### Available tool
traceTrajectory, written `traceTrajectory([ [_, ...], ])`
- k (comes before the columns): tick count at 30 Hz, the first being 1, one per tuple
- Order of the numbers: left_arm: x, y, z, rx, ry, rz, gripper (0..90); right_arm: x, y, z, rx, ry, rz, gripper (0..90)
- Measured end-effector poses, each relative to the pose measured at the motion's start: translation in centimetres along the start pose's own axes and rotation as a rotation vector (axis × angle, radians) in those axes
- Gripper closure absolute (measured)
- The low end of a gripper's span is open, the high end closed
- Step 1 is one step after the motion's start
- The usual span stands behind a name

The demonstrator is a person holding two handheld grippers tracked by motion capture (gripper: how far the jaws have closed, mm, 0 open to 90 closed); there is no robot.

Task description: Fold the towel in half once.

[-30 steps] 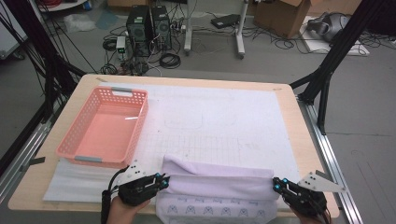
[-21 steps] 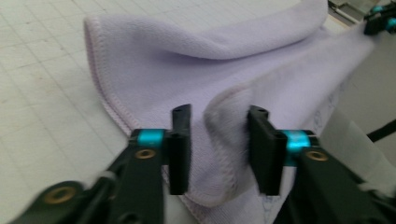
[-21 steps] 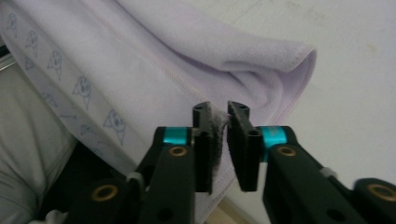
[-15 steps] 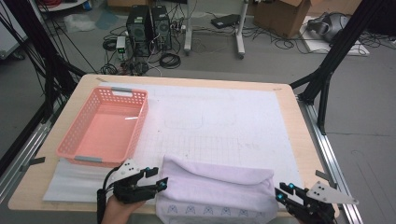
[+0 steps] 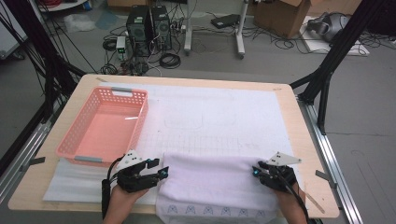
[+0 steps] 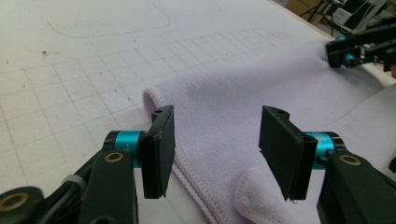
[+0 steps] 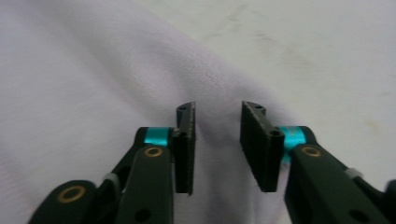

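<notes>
A pale lavender towel [image 5: 210, 184] lies folded at the table's near edge, its patterned hem hanging over the front. My left gripper [image 5: 162, 173] is at the towel's left end. Its jaws have just opened wide and eased in a little. In the left gripper view it [image 6: 215, 123] stands open over the towel's [image 6: 224, 88] stitched folded corner, pads clear of the cloth. My right gripper [image 5: 256, 171] is at the towel's right end. Its jaws have just been opening. In the right gripper view it [image 7: 217, 112] is open above a soft ridge of towel [image 7: 93, 79], without pinching it.
An empty pink basket [image 5: 79, 140] stands at the left on the white gridded mat [image 5: 210, 116]. A clear plastic sheet [image 5: 70, 184] lies in front of the basket. Black frame struts [image 5: 327, 70] rise at the table's sides, with computers and cables on the floor behind.
Both grippers were shut on the towel's ends and have let go. The right gripper has moved inward and farther onto the table. The towel has settled flat.
</notes>
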State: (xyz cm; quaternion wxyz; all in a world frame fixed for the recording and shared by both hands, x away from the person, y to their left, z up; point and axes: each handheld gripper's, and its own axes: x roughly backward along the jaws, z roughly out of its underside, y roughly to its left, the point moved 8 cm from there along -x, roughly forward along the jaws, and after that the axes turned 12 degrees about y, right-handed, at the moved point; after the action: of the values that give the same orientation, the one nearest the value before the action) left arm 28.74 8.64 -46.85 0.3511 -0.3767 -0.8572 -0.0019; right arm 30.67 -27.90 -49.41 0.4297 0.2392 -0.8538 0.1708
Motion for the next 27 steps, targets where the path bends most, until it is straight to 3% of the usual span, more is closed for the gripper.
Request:
traceTrajectory([
  [2,-0.4,0.1,-0.1,0.001,0.010,-0.010,44.6,-0.3,-1.6,-0.1,-0.051,0.009,0.116,67.6],
  [3,-0.6,0.2,-0.1,-0.004,0.016,-0.013,44.0,-0.1,-2.2,-0.2,-0.099,-0.011,0.114,67.3],
  [5,-1.2,0.4,-0.2,-0.004,0.029,-0.027,43.0,0.5,-2.8,-0.3,-0.164,-0.065,0.077,63.4],
  [11,-2.6,1.6,-0.7,0.004,0.070,-0.077,40.0,1.9,-3.9,0.8,-0.186,-0.088,0.024,54.0],
  [14,-3.2,2.4,-0.9,0.029,0.091,-0.103,38.4,1.6,-3.9,1.4,-0.218,-0.070,-0.062,45.8],
  [19,-4.2,2.8,-0.8,0.047,0.138,-0.082,37.8,0.4,-2.9,1.6,-0.156,-0.002,-0.109,44.6],
  [25,-4.6,2.8,-0.7,0.033,0.140,-0.098,40.2,0.2,-2.9,1.7,-0.143,0.006,-0.087,46.5],
  [27,-4.6,2.7,-0.6,0.020,0.142,-0.119,48.2,0.2,-2.7,1.8,-0.139,0.011,-0.080,47.5],
])
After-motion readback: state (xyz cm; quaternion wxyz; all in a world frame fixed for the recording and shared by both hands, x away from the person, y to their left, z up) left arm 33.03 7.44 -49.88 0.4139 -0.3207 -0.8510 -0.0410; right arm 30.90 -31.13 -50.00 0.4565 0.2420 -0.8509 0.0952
